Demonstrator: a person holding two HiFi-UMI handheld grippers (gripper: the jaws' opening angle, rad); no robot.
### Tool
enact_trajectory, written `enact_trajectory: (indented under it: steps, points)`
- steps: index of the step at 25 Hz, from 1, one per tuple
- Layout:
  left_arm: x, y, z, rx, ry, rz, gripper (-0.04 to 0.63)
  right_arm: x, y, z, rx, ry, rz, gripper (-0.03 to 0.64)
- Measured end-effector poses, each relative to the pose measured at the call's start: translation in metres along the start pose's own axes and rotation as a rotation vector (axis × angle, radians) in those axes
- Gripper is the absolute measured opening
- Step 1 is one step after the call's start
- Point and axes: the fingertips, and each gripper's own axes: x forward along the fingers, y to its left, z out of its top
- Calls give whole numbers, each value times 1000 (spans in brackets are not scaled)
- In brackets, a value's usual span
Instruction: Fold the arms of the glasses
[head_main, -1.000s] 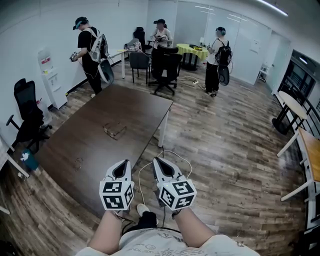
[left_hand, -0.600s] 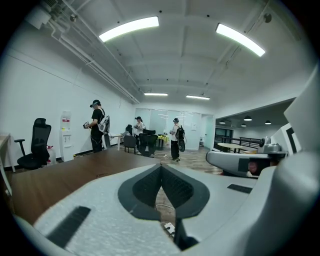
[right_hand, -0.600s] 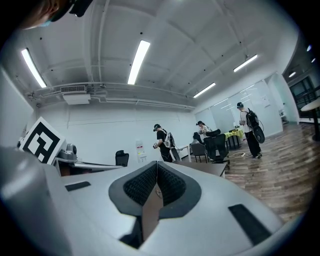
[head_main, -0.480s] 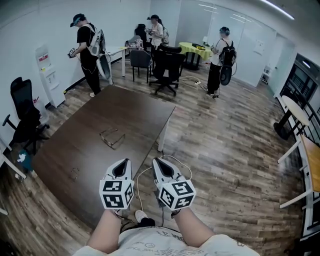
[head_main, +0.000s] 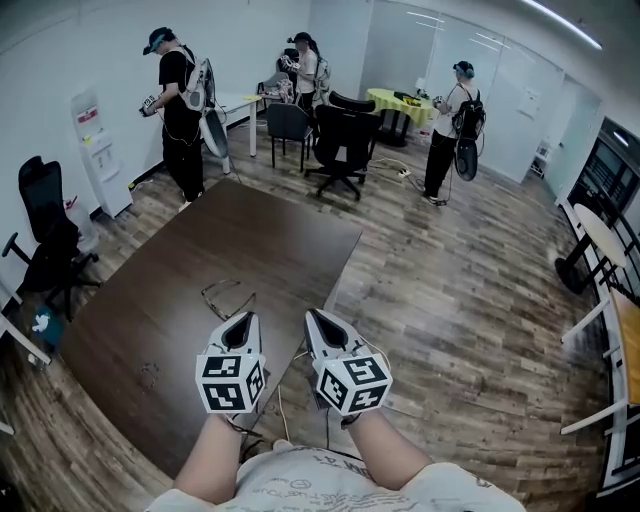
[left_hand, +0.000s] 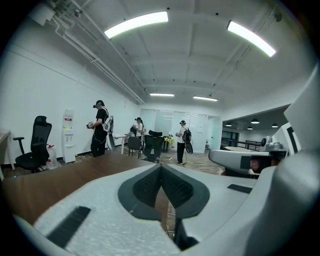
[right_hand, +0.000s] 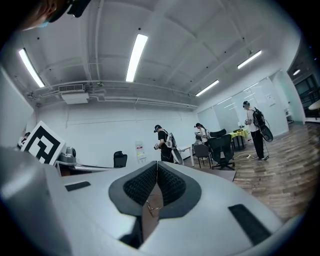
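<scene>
i am holding the left gripper (head_main: 243, 322) and right gripper (head_main: 314, 320) with jaws pressed together, both empty. the glasses (head_main: 226, 298) are lying on the brown table (head_main: 270, 225) just ahead of the left one. i am planning to open both, steady the frame, and push each arm near its hinge. i am finding no readable writing, only square markers.

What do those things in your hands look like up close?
The left tool and right tool are white, pointed wedges with dark textured pads inside the tips. Each carries a cube of black-and-white square markers at the back. The person wears a pale printed short-sleeved shirt.
</scene>
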Motion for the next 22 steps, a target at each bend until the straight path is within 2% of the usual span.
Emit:
enact_trajectory:
  steps: [10, 22]
  points:
    - [30, 55, -12, -22, 41, 56, 14, 67, 3, -26, 30, 52, 52, 15]
    - [26, 125, -24, -119, 45, 185, 14, 129, 39, -37, -8, 110, 166, 15]
